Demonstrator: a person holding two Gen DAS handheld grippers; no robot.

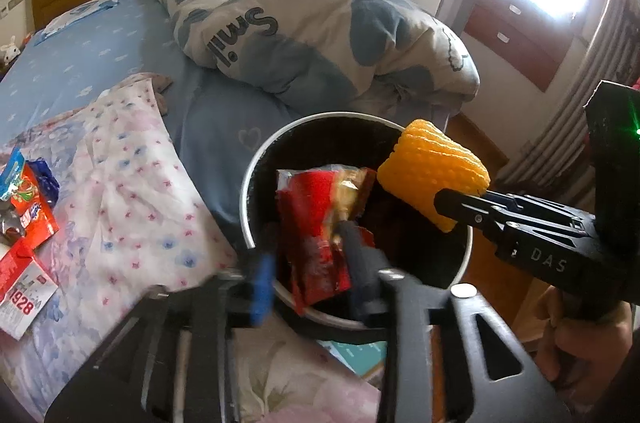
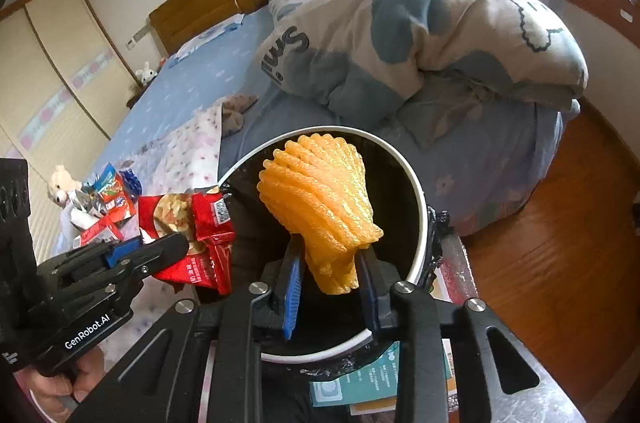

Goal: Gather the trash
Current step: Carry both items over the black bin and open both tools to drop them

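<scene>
A round bin with a white rim (image 1: 256, 159) and black liner stands beside the bed; it also shows in the right wrist view (image 2: 420, 199). My left gripper (image 1: 308, 255) is shut on a red snack wrapper (image 1: 316, 223) and holds it over the bin's near-left rim; the wrapper shows in the right wrist view too (image 2: 208, 223). My right gripper (image 2: 330, 263) is shut on an orange foam fruit net (image 2: 316, 199) and holds it above the bin's opening. The net also shows in the left wrist view (image 1: 436, 171).
More wrappers (image 1: 28, 199) and a red-white carton (image 1: 20, 287) lie on the floral cloth (image 1: 140, 203) on the bed, left. A rolled quilt (image 1: 320, 31) lies at the back. Wooden floor (image 2: 560, 243) to the right. A teal booklet (image 2: 360, 383) lies under the bin.
</scene>
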